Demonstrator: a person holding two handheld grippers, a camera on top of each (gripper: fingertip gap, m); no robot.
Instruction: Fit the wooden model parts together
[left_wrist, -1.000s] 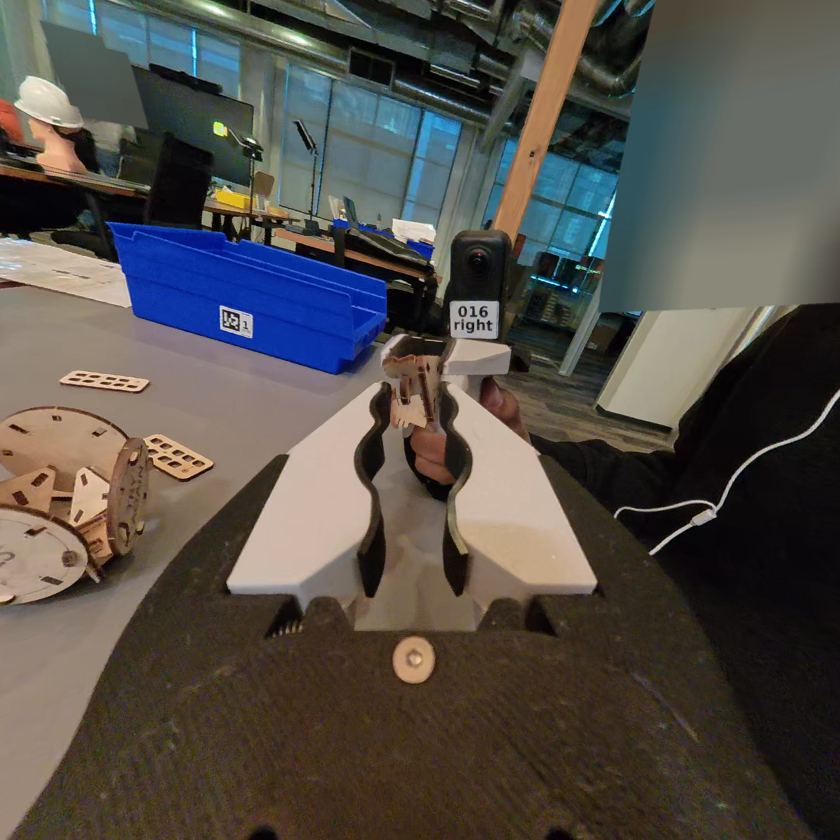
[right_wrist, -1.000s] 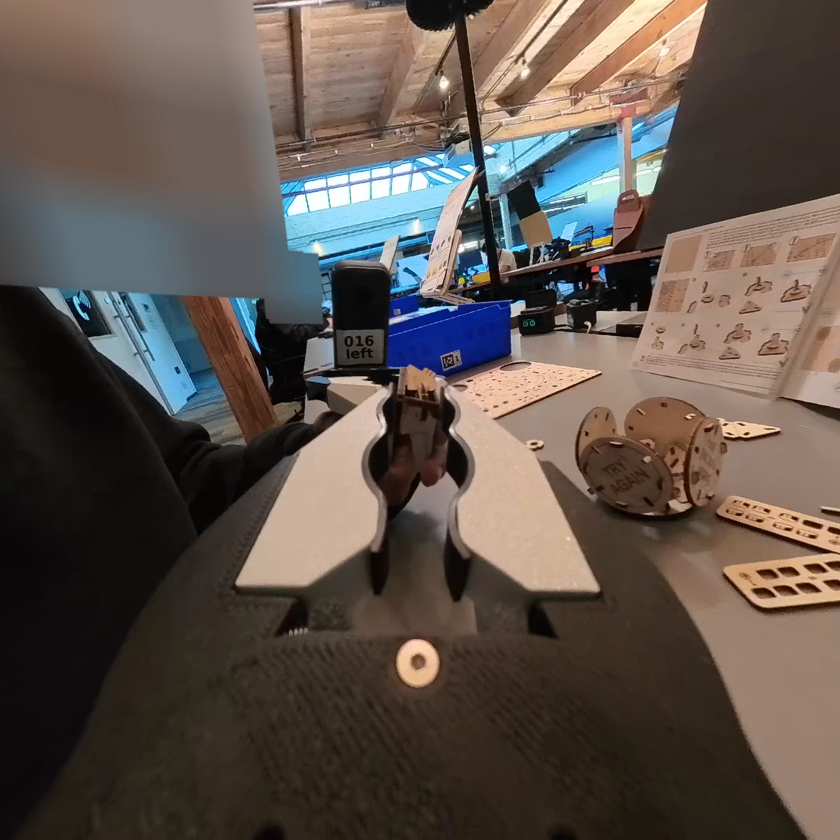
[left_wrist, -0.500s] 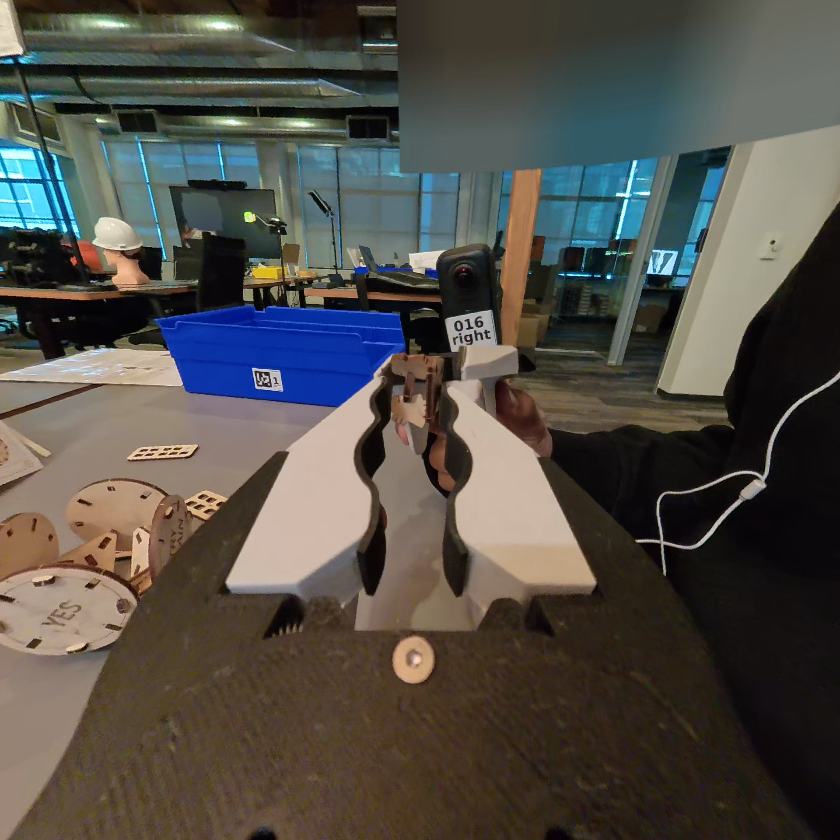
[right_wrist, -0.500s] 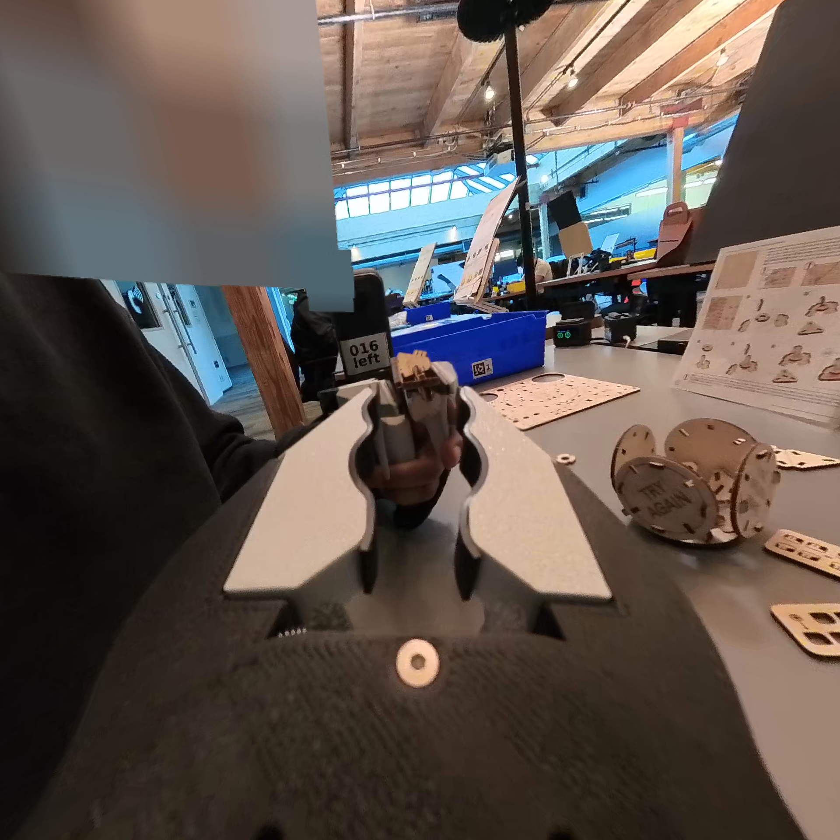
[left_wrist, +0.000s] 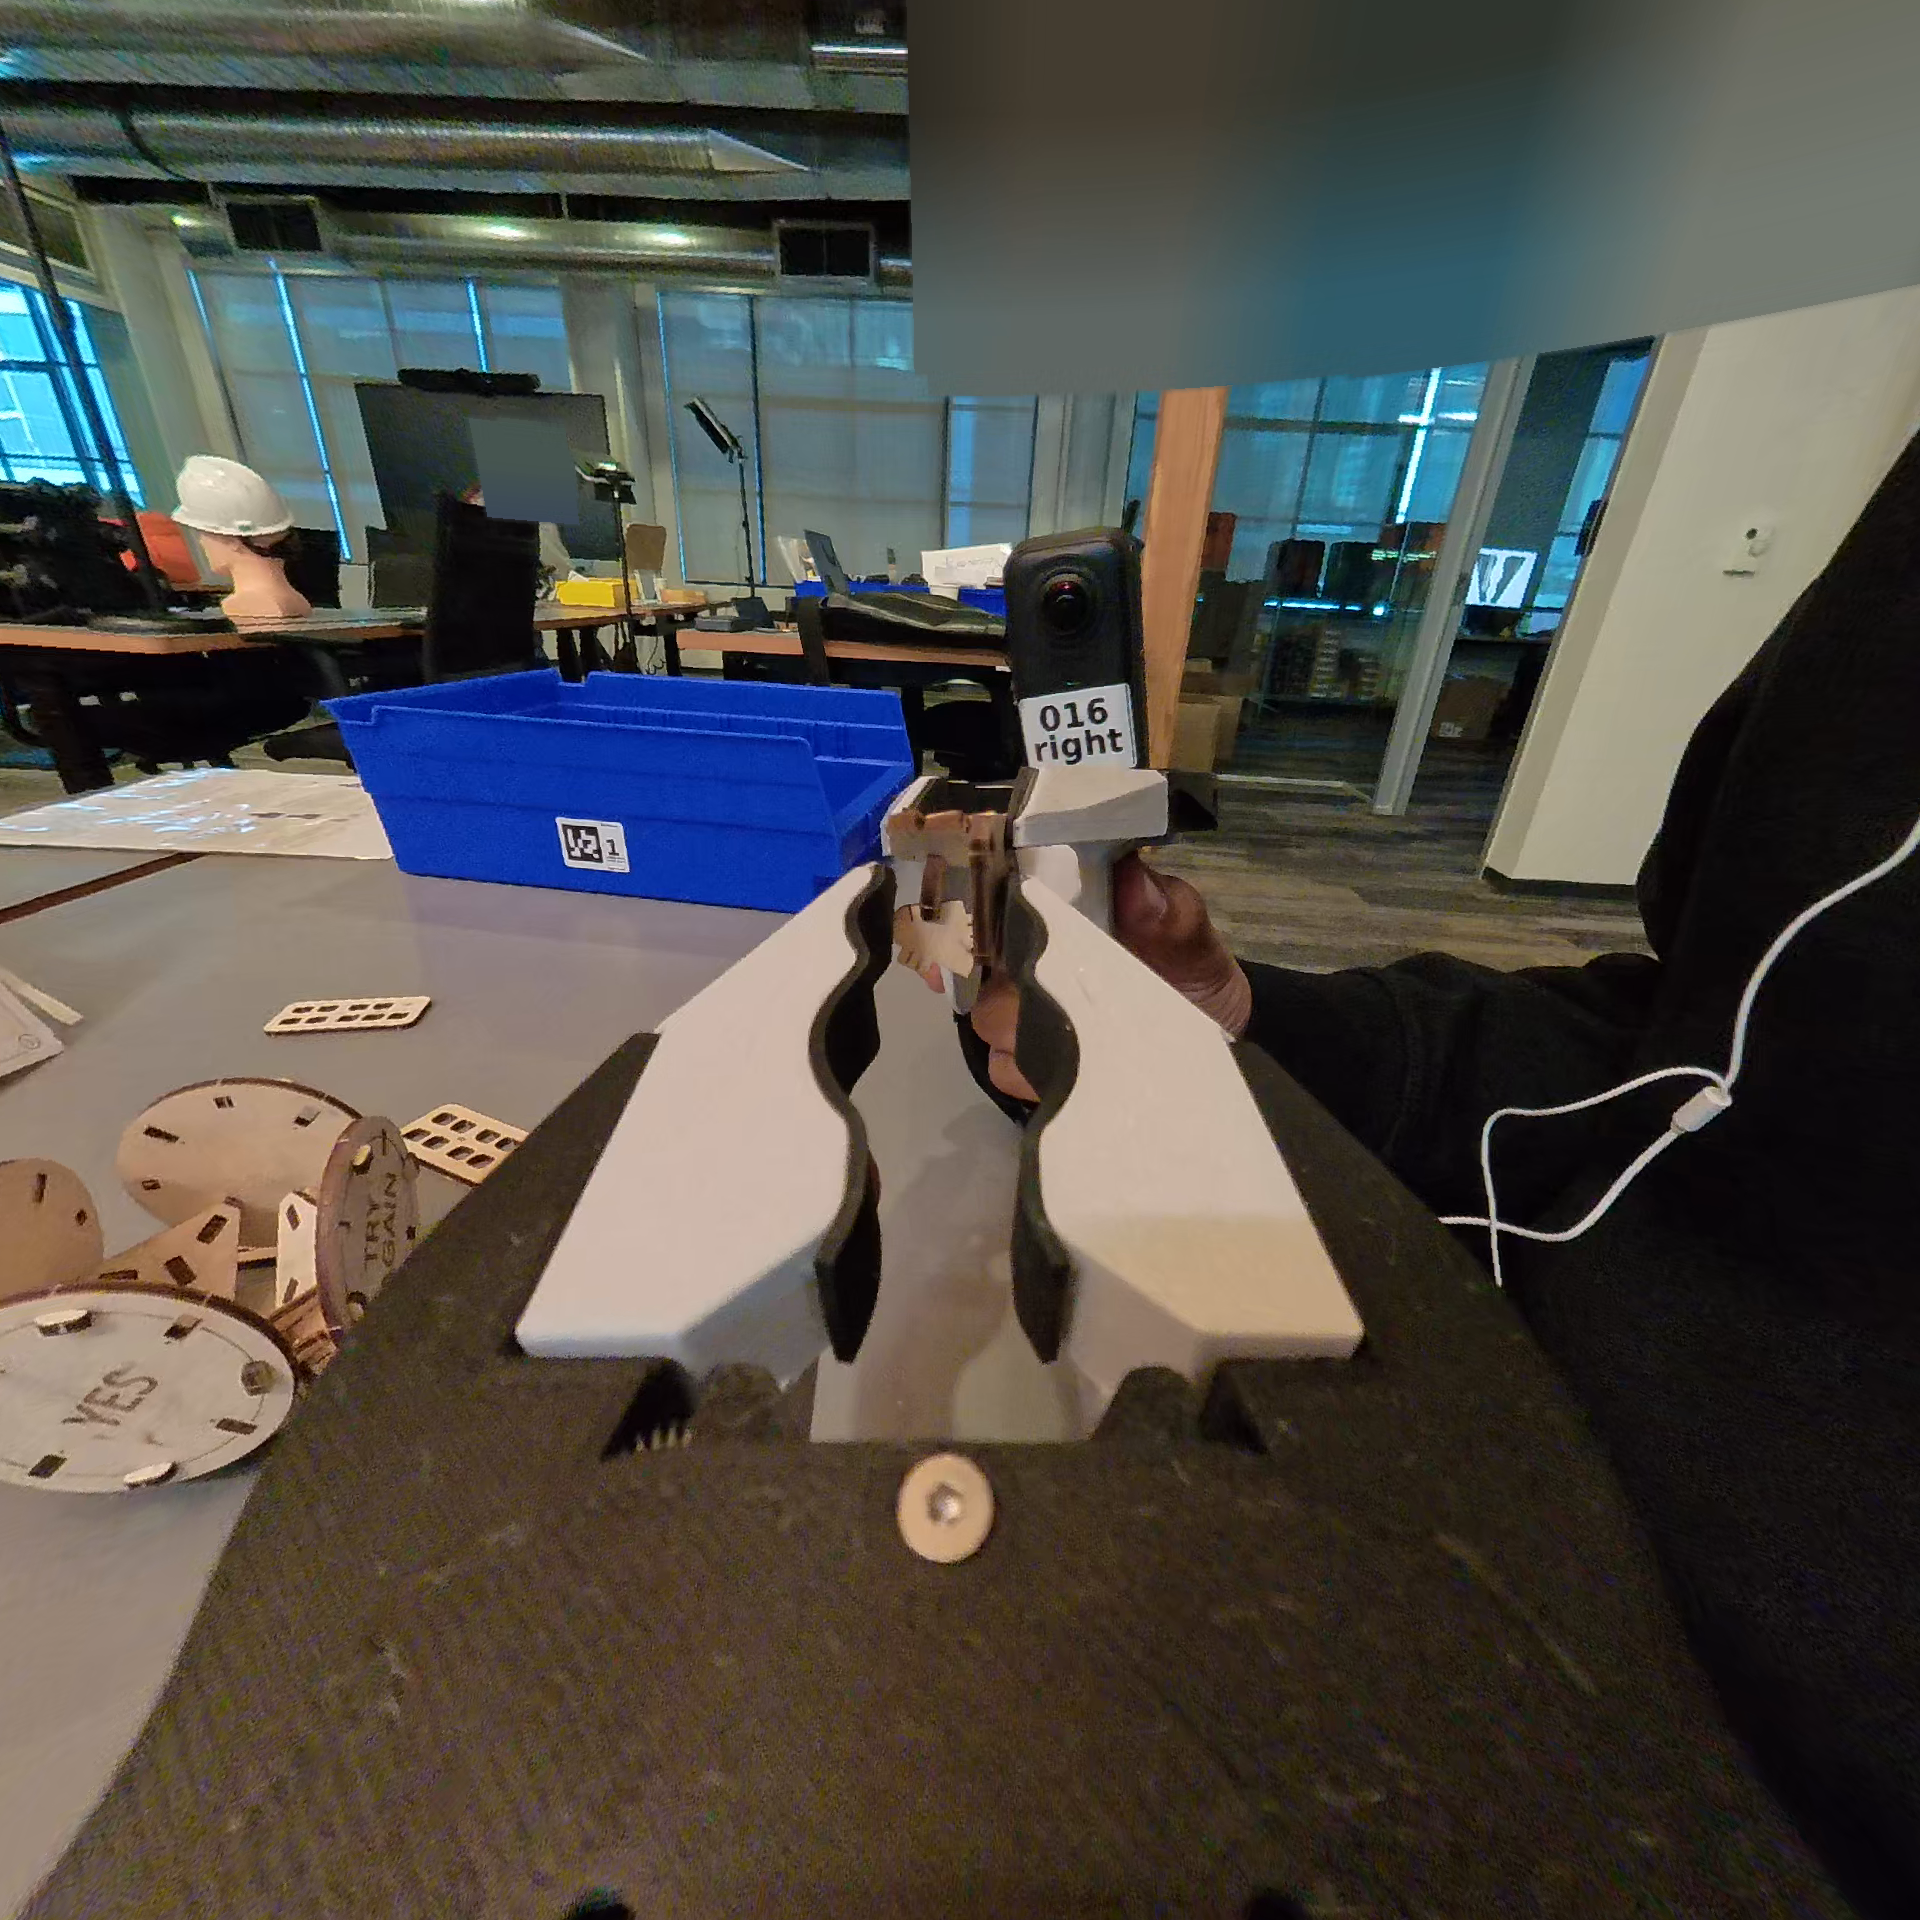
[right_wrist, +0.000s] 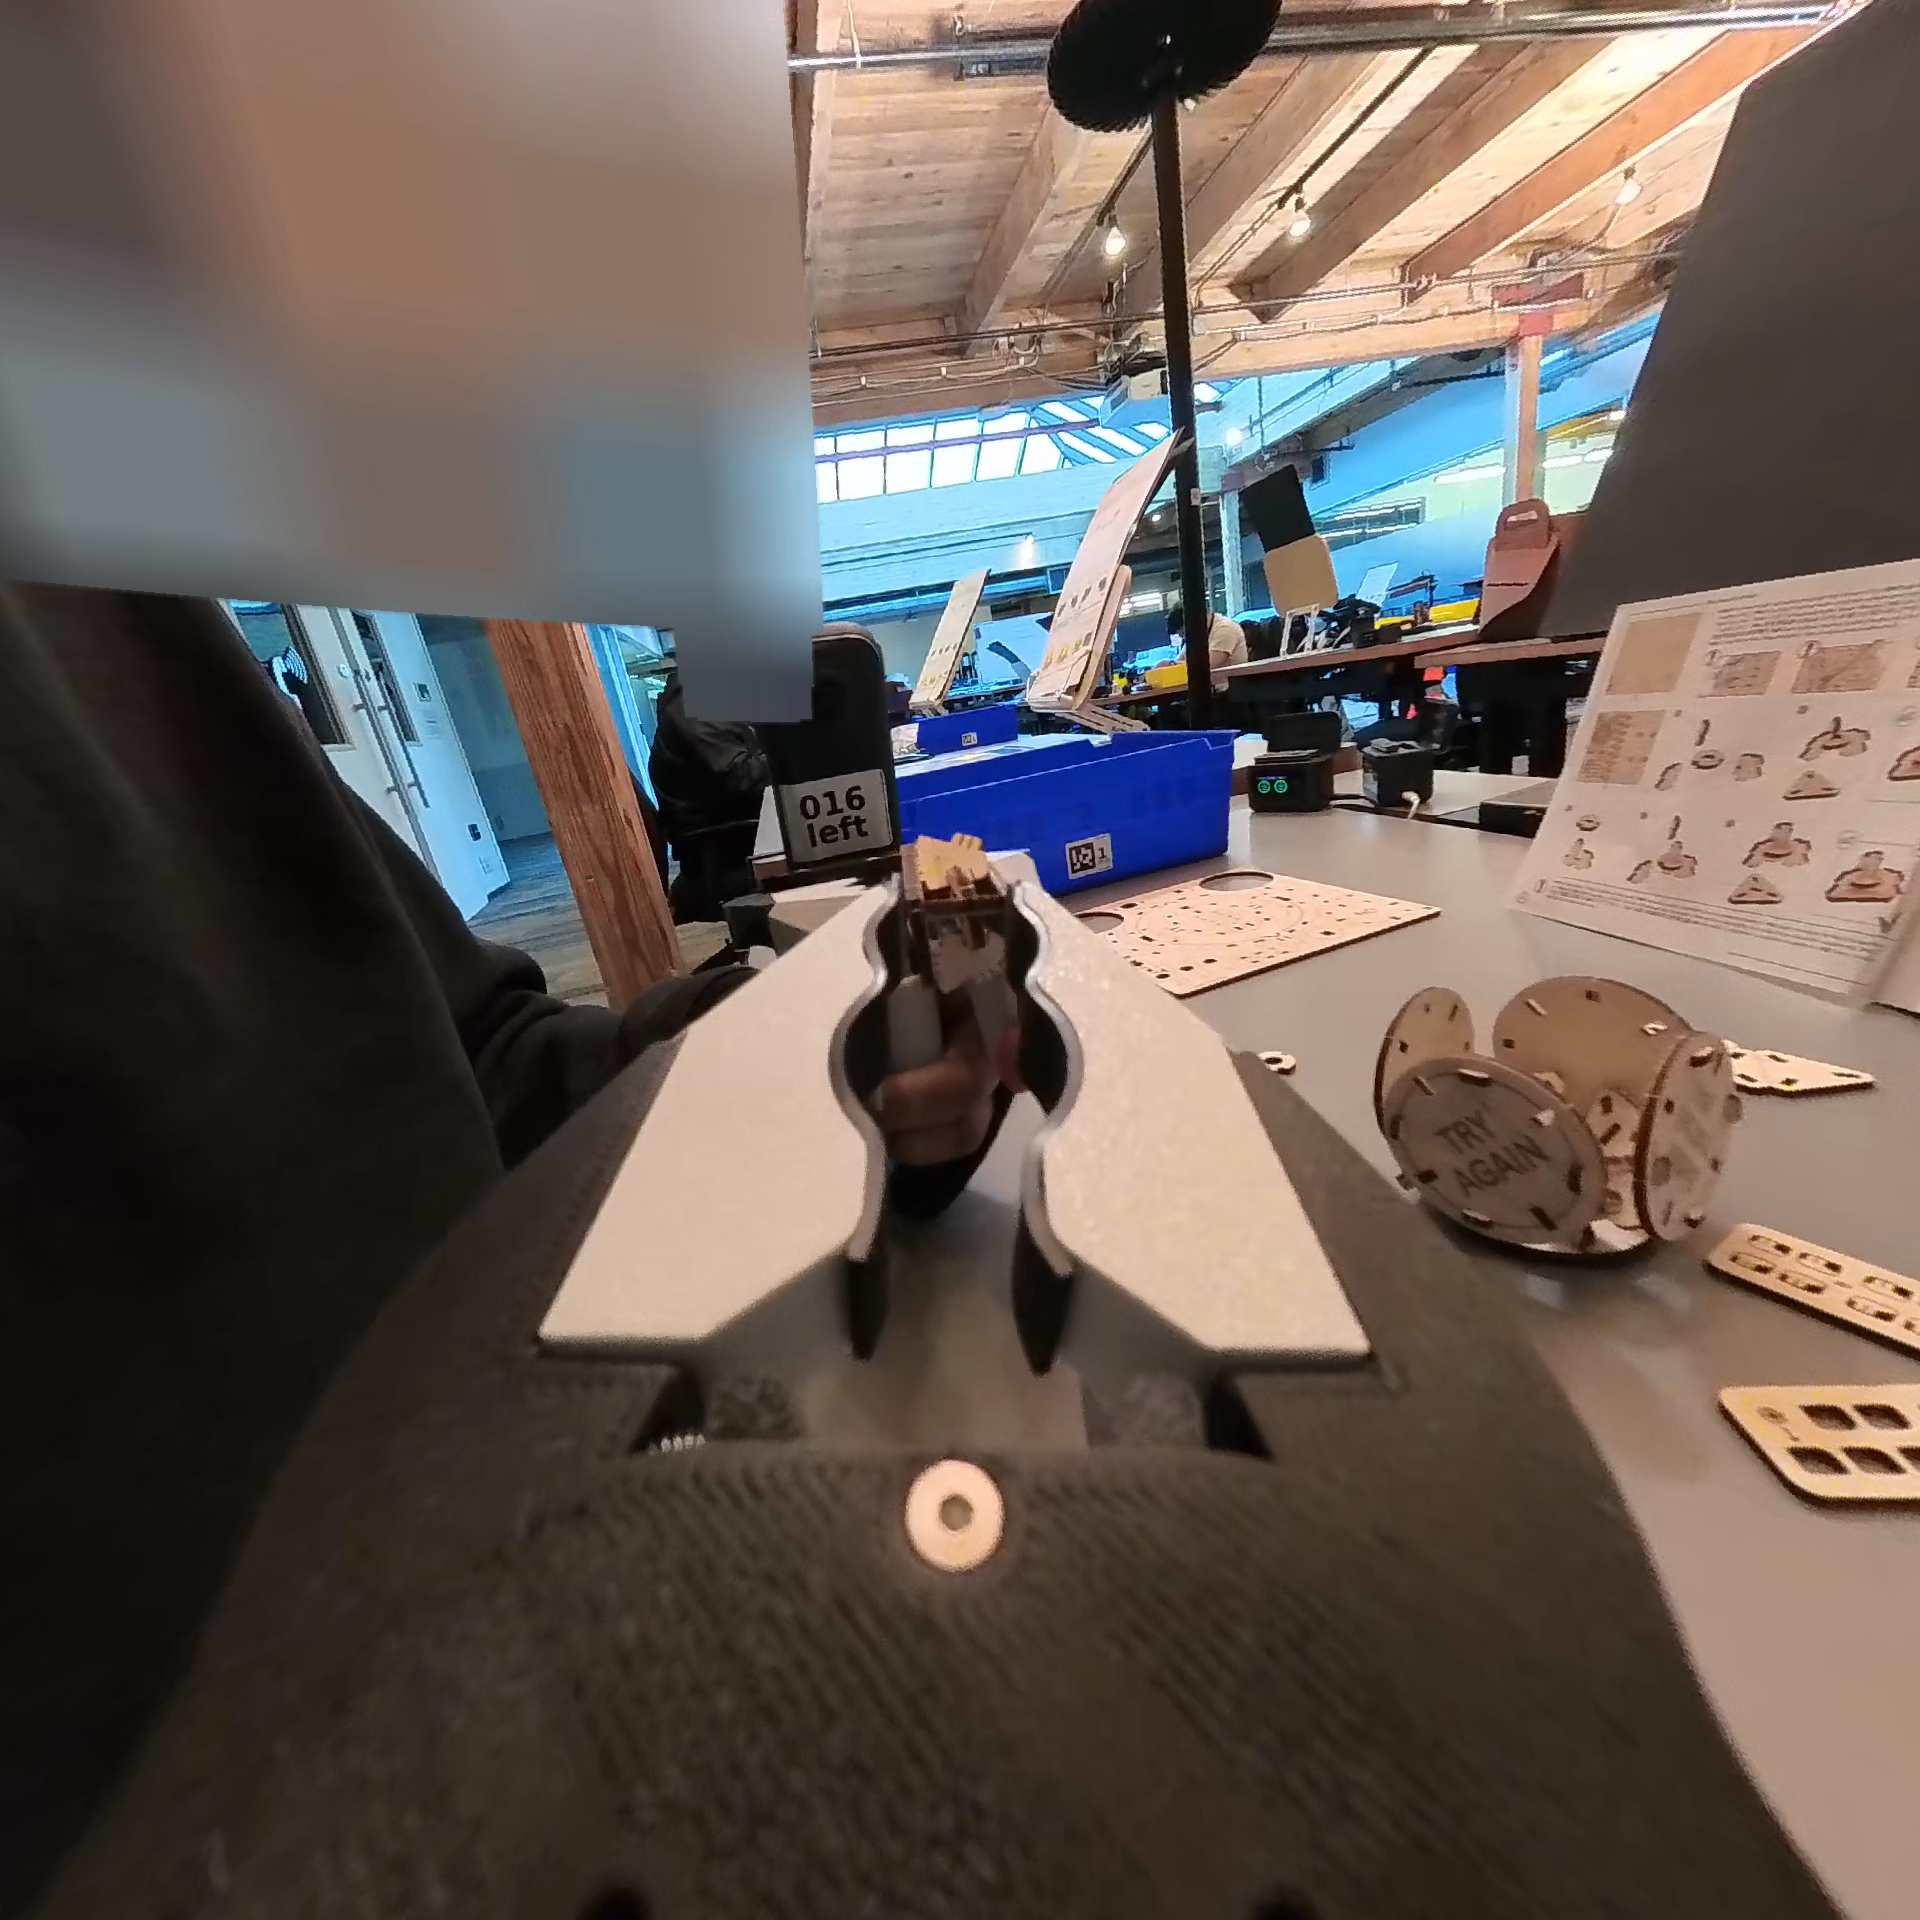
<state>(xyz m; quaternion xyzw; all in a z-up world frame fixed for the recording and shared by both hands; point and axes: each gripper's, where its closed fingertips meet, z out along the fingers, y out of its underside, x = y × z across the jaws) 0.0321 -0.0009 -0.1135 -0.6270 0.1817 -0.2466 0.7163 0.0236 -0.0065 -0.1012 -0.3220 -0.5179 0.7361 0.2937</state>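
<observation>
Blue bin (left_wrist: 644, 769) contents hidden; both grippers' fingers (left_wrist: 1029, 935) clamp wooden assy (left_wrist: 951, 883).

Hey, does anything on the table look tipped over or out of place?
The wooden disc assembly lies tipped on its side on the table, loose slotted wooden strips scattered beside it. Nothing looks spilled or broken.

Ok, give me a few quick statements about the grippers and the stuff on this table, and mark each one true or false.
1. Both grippers meet on one small wooden assembly. True.
2. The storage bin on the table is red. False: it is blue.
3. A round wooden model rests on the grey table. True.
4. The left gripper rests on the table. False: it is held up above it.
5. A printed instruction sheet stands behind the model. True.
</observation>
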